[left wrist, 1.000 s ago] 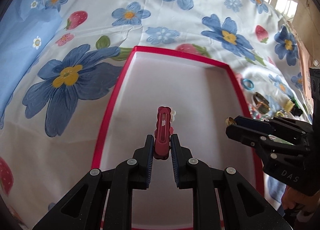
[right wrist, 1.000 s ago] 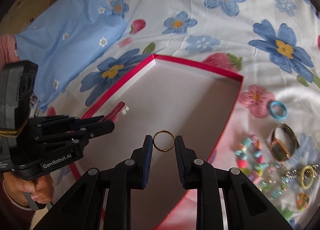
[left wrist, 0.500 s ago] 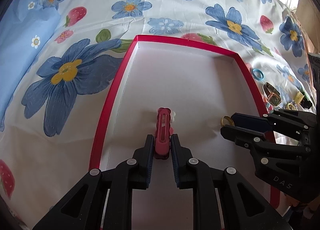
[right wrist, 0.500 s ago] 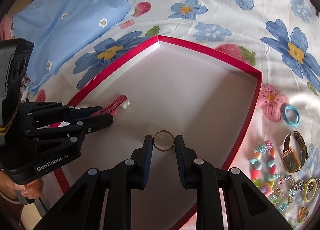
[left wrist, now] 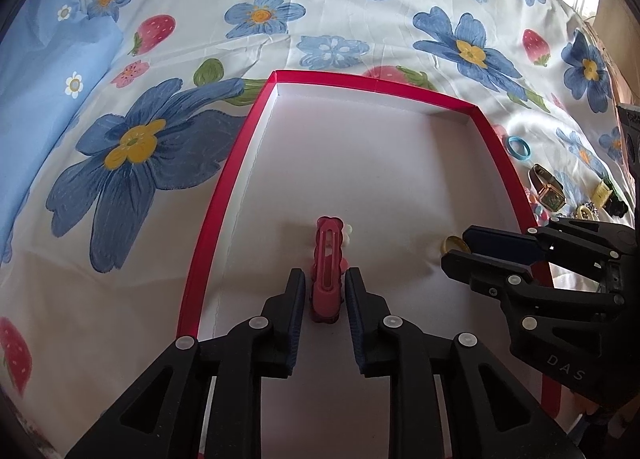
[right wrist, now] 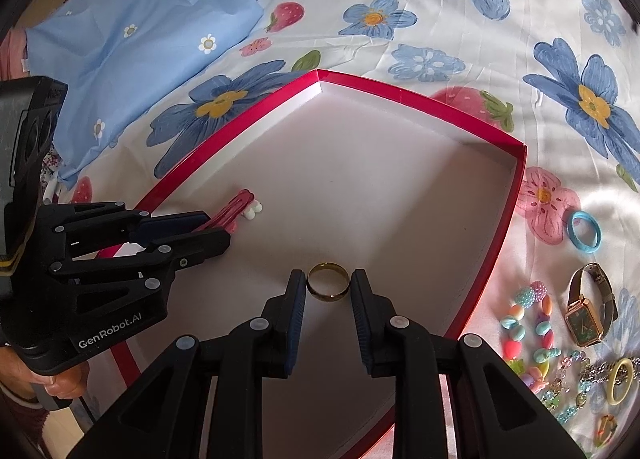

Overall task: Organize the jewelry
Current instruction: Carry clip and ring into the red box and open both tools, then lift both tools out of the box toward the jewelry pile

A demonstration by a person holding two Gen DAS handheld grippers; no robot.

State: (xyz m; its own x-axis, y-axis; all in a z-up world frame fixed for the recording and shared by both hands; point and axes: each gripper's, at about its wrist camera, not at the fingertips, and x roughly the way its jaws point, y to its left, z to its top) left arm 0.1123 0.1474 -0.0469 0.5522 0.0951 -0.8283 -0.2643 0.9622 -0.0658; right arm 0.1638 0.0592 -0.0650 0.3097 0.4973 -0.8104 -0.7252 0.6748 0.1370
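Observation:
A shallow box with a red rim (left wrist: 212, 211) and white floor lies on a floral sheet; it also shows in the right wrist view (right wrist: 404, 93). My left gripper (left wrist: 325, 291) is shut on a pink hair clip (left wrist: 328, 255), low over the box floor at its left side. The clip also shows in the right wrist view (right wrist: 236, 209). My right gripper (right wrist: 327, 287) is shut on a gold ring (right wrist: 327, 286), low over the box floor near its right side. The ring shows in the left wrist view (left wrist: 454, 245) at the right gripper's tips.
Right of the box lie a blue ring (right wrist: 585, 230), a watch (right wrist: 588, 307), a bead bracelet (right wrist: 528, 323), a yellow ring (right wrist: 620, 379) and small charms. A blue pillowcase (right wrist: 132, 35) lies at the far left.
Both grippers have moved forward and down into the box, each still holding its item. The box fills more of both views.

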